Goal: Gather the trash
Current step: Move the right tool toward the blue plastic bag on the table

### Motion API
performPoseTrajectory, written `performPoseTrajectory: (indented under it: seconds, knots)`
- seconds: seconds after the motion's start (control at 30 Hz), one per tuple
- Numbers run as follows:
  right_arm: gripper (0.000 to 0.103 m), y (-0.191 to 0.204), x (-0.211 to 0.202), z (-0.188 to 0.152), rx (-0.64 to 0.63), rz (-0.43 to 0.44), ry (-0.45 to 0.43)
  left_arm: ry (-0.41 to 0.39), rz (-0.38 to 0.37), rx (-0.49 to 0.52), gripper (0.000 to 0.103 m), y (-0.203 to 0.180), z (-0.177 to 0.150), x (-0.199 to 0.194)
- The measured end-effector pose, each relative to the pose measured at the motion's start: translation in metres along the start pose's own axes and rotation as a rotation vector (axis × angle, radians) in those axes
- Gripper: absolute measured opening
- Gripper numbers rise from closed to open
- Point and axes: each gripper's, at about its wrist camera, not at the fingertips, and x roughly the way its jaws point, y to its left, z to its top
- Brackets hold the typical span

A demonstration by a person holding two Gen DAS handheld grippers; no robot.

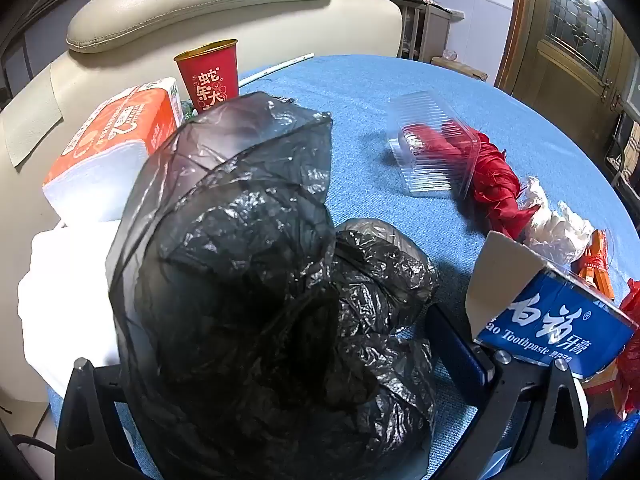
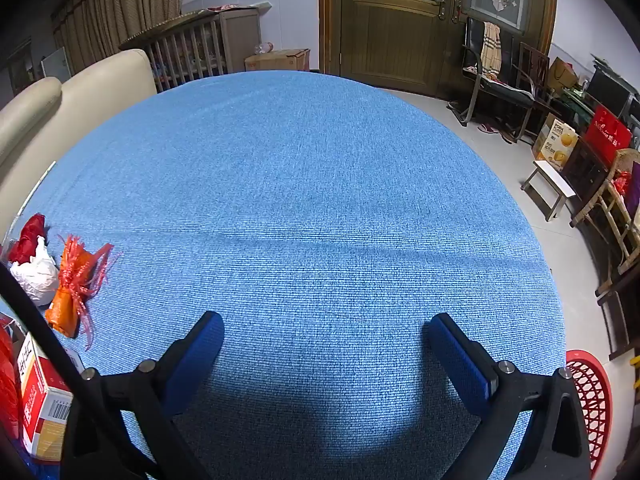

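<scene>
Trash run looks just starting, w/ my left gripper (image 1: 280,364) spread wide round the crumpled black plastic bin bag (image 1: 256,264) but not pinching, right gripper (image 2: 326,364) wide open over bare blue tablecloth (image 2: 312,184), holding nothing; next I'd close left on bag, then fetch the orange mesh net (image 2: 74,280).

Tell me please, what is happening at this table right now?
A person with a gripper in each hand is collecting trash from a blue-covered table. The left gripper is open around a black trash bag. The right gripper is open and empty over bare cloth. A clear plastic box, red wrapping and a toothpaste box lie uncollected.
</scene>
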Motion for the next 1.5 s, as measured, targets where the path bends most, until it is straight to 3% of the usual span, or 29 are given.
performPoseTrajectory:
  seconds: [0.73,1.17,1.5]
  knots:
    - [0.103,-0.003,-0.005,-0.003,-0.020,0.020,0.014,-0.004,0.007,0.015,0.103,0.005,-0.009,-0.013]
    - [0.103,-0.018,-0.094,-0.023,-0.047,0.103,-0.128,-0.125,-0.049,0.023,0.103,0.012,-0.039,-0.101]
    - [0.103,-0.007,-0.158,-0.066,-0.057,0.219,-0.179,-0.168,-0.100,0.049,0.103,0.011,-0.051,-0.132]
